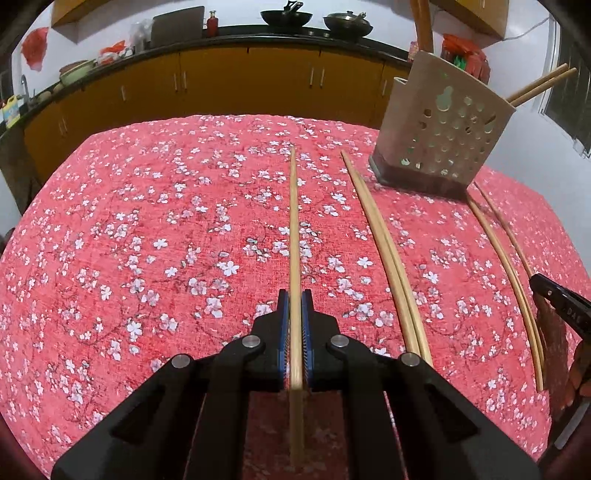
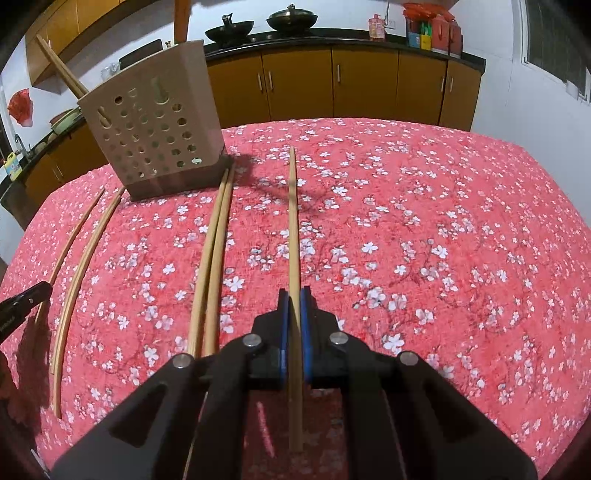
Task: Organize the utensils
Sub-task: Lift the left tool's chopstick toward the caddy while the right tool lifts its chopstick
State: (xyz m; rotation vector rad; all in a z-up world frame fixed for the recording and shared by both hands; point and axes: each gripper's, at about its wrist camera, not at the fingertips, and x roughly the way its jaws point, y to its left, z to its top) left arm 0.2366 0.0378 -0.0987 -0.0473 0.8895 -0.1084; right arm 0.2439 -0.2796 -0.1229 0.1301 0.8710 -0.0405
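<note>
My left gripper [image 1: 294, 295] is shut on a wooden chopstick [image 1: 293, 221] that points straight ahead over the table. My right gripper [image 2: 294, 293] is shut on another chopstick [image 2: 293, 221] the same way. A beige perforated utensil holder [image 1: 439, 129] stands at the far right in the left wrist view and at the far left in the right wrist view [image 2: 155, 122], with two chopsticks [image 2: 61, 68] leaning out of it. A pair of chopsticks [image 1: 384, 254] lies on the cloth between the grippers, also in the right wrist view [image 2: 212, 258]. Two more [image 1: 509, 266] lie apart beside the holder.
The table carries a red cloth with white blossoms [image 1: 147, 229]. Yellow kitchen cabinets [image 2: 332, 85] and a black counter with woks [image 1: 286, 16] run behind the table. The other gripper's black tip shows at the right edge of the left wrist view [image 1: 561, 306].
</note>
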